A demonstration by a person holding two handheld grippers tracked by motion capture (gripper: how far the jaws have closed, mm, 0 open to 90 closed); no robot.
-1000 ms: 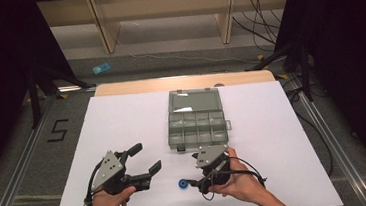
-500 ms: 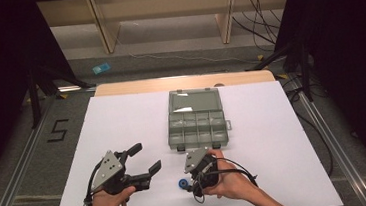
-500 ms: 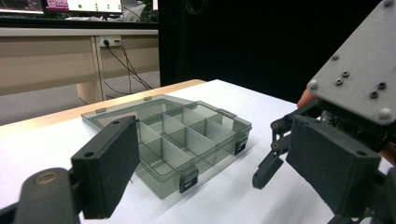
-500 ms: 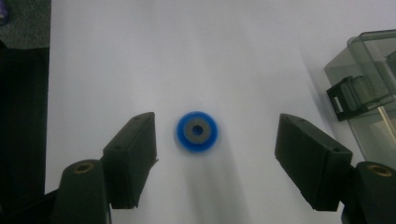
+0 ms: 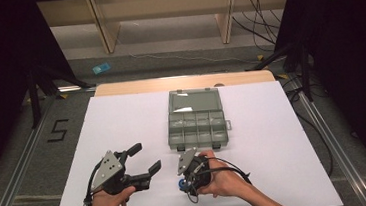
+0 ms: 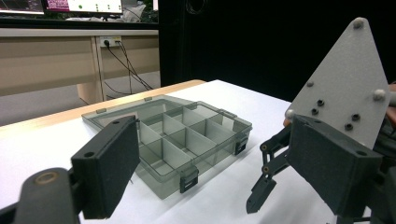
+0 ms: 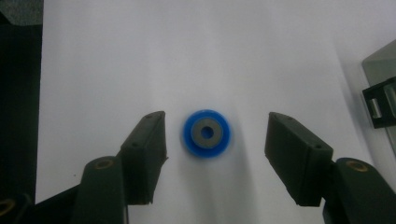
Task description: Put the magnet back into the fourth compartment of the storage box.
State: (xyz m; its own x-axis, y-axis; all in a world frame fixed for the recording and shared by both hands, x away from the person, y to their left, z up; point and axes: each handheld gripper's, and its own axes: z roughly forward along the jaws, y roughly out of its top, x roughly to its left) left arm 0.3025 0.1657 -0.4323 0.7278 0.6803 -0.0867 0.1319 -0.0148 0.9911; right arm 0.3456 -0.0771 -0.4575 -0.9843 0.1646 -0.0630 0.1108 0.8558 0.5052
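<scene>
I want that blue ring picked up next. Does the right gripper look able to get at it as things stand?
Probably yes. The right gripper is open, its jaws standing either side of the blue ring, which lies flat on the white table with nothing between them. The compartment box sits farther off.

In the high view the blue wheel point(image 5: 182, 184) is mostly hidden under the right gripper point(image 5: 191, 175); the right gripper view shows its rim blurred.
</scene>
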